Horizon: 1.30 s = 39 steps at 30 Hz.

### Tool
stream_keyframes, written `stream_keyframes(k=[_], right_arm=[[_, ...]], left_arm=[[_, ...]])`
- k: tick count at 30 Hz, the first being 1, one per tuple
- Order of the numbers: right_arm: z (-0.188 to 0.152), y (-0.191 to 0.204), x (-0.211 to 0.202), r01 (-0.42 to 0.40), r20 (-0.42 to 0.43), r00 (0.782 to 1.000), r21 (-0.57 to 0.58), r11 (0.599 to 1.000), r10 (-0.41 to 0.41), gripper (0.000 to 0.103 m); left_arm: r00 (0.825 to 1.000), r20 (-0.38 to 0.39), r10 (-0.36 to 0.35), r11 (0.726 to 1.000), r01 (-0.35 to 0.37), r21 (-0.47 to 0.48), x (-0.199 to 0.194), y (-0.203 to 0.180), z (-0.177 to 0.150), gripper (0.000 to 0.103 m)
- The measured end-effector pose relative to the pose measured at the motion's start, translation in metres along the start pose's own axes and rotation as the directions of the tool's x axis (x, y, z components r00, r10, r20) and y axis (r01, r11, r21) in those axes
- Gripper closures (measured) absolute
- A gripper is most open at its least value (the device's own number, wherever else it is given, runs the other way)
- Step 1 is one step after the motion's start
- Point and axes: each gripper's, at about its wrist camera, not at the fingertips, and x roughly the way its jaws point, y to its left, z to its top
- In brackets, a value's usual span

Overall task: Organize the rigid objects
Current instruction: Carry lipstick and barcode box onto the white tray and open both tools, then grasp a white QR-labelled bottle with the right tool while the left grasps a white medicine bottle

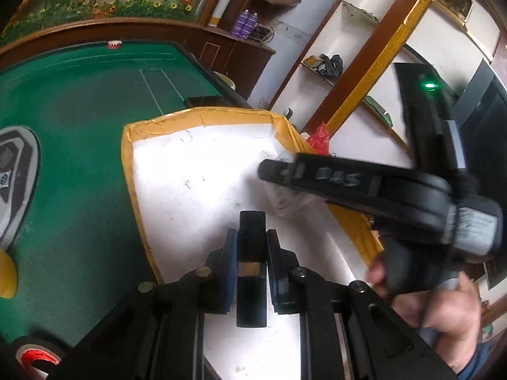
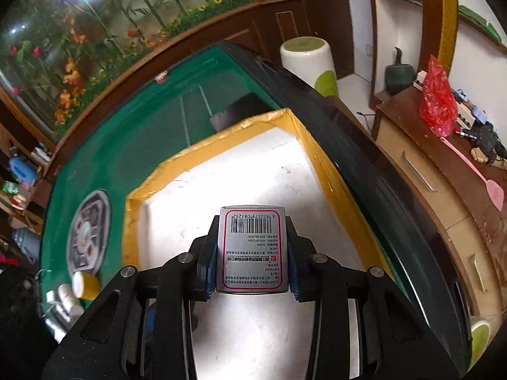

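My left gripper is shut on a slim black rectangular object with a brownish band, held over the white inside of a tray with yellow taped walls. My right gripper is shut on a silver box with a red-framed label and barcode, above the same white tray. In the left wrist view the right gripper reaches in from the right over the tray's right side, with a pale object under its tip and a hand on its handle.
The tray lies on a green felt table with a grey control panel at its centre. A yellow-capped container and white bottles stand at the near left. A white stool and a wooden cabinet stand right of the table.
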Motion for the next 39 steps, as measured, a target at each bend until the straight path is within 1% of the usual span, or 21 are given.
stream_keyframes(k=[2,4,5,6,7,9,11,13,14,17,19,20,22,25,29,32,34,36,37,38,39], right_arm=[[-0.002,0.001,0.005,0.014,-0.002,1.0,0.004,1.0,-0.014,0.068],[-0.007,-0.002,0.006,0.006,0.001,1.0,0.007,1.0,-0.006,0.067],[-0.008,-0.003,0.006,-0.006,0.001,1.0,0.008,1.0,0.006,0.061],[-0.01,-0.005,0.005,-0.011,-0.009,1.0,0.014,1.0,0.011,0.06],[-0.012,-0.005,0.003,-0.018,-0.01,1.0,0.02,1.0,0.018,0.06],[-0.02,-0.007,-0.015,-0.034,0.038,0.999,0.015,0.999,0.034,0.059],[-0.026,-0.002,-0.028,-0.016,0.06,0.998,-0.004,1.0,0.016,0.057],[-0.04,0.0,-0.053,-0.043,0.118,0.992,0.012,0.999,0.041,0.057],[-0.05,0.002,-0.067,-0.032,0.154,0.988,0.019,0.999,0.029,0.057],[-0.092,0.007,-0.116,-0.036,0.292,0.956,0.048,0.998,0.021,0.056],[-0.123,0.015,-0.14,-0.079,0.337,0.939,0.031,0.996,0.064,0.056],[-0.134,0.019,-0.148,-0.087,0.354,0.932,0.019,0.996,0.074,0.056],[-0.154,0.029,-0.164,-0.081,0.373,0.924,-0.016,0.997,0.081,0.056],[-0.174,0.049,-0.168,-0.198,0.331,0.918,-0.092,0.976,0.218,0.056],[-0.2,0.084,-0.142,-0.312,0.18,0.919,-0.217,0.925,0.352,0.056],[-0.218,0.108,-0.121,-0.352,0.084,0.918,-0.275,0.895,0.387,0.056],[-0.222,0.115,-0.113,-0.38,0.04,0.911,-0.305,0.873,0.411,0.056],[-0.225,0.125,-0.106,-0.397,0.003,0.906,-0.341,0.852,0.423,0.056],[-0.226,0.131,-0.104,-0.402,-0.007,0.904,-0.358,0.843,0.428,0.056],[-0.227,0.138,-0.102,-0.405,-0.018,0.902,-0.378,0.833,0.431,0.056],[-0.229,0.145,-0.099,-0.4,-0.032,0.906,-0.396,0.827,0.423,0.056]], left_arm=[[1.0,0.004,0.006,1.0,-0.006,-0.003,-0.001,-0.002,-0.003,0.083],[1.0,0.006,0.018,1.0,-0.018,-0.006,0.001,-0.006,0.0,0.076],[1.0,0.005,0.02,1.0,-0.02,-0.001,0.001,-0.007,0.0,0.065],[1.0,0.019,0.023,1.0,-0.023,0.007,-0.003,-0.008,-0.001,0.057],[0.999,0.041,0.032,0.999,-0.032,0.008,-0.007,-0.009,-0.002,0.055],[0.996,0.082,0.043,0.999,-0.045,0.012,-0.016,-0.011,-0.002,0.049],[0.992,0.117,0.053,0.998,-0.056,0.024,-0.026,-0.014,-0.002,0.049],[0.982,0.168,0.082,0.996,-0.087,0.023,-0.041,-0.014,-0.002,0.049],[0.979,0.184,0.093,0.995,-0.099,0.022,-0.047,-0.013,-0.003,0.048],[0.97,0.214,0.115,0.991,-0.128,0.044,-0.071,-0.016,-0.007,0.048],[0.961,0.237,0.144,0.982,-0.169,0.089,-0.087,-0.019,-0.011,0.048],[0.953,0.245,0.175,0.972,-0.207,0.112,-0.097,-0.02,-0.015,0.048],[0.949,0.249,0.194,0.963,-0.233,0.135,-0.112,-0.017,-0.018,0.048],[0.944,0.24,0.226,0.951,-0.268,0.156,-0.142,-0.004,-0.029,0.041],[0.939,0.226,0.259,0.929,-0.307,0.209,-0.177,0.026,-0.054,0.036],[0.932,0.196,0.306,0.91,-0.346,0.228,-0.209,0.066,-0.085,0.036],[0.937,0.141,0.32,0.912,-0.345,0.224,-0.227,0.094,-0.103,0.036],[0.934,0.103,0.341,0.912,-0.356,0.207,-0.24,0.119,-0.117,0.036],[0.925,0.094,0.368,0.904,-0.38,0.198,-0.242,0.128,-0.121,0.036],[0.907,0.085,0.413,0.887,-0.422,0.187,-0.243,0.139,-0.124,0.036],[0.9,0.079,0.429,0.882,-0.437,0.178,-0.244,0.145,-0.125,0.036]])
